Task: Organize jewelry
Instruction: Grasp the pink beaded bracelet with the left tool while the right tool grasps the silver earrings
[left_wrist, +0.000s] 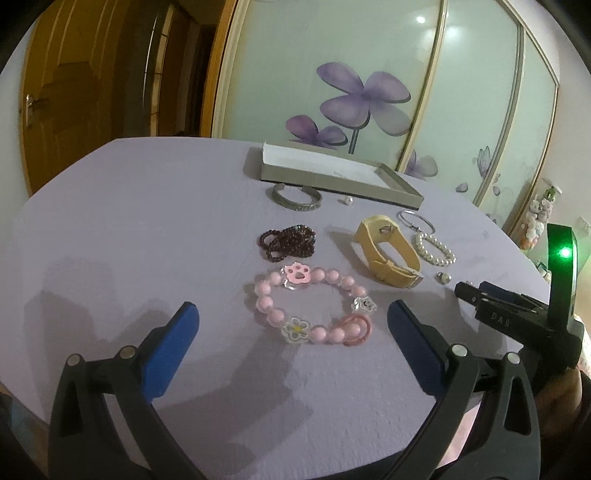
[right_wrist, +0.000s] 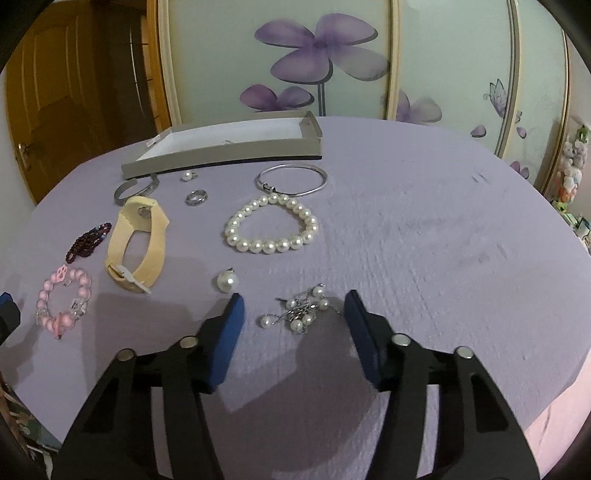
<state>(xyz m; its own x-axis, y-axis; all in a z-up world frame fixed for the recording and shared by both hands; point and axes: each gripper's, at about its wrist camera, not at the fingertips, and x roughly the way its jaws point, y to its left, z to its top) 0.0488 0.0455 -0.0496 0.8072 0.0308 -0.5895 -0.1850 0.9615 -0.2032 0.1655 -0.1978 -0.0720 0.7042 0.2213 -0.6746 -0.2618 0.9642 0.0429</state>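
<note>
Jewelry lies on a purple table. My left gripper is open, its blue pads either side of a pink bead bracelet with charms. My right gripper is open around a small pearl-and-chain cluster. A grey open box stands at the back; it also shows in the left wrist view. A white pearl bracelet, thin silver bangle, beige strap, dark red bead strand, silver cuff, silver ring and loose pearls lie between.
The right gripper's body with a green light shows at the right edge of the left wrist view. Glass panels with purple flowers stand behind the table. A wooden door is at the left. Small toys sit at the far right.
</note>
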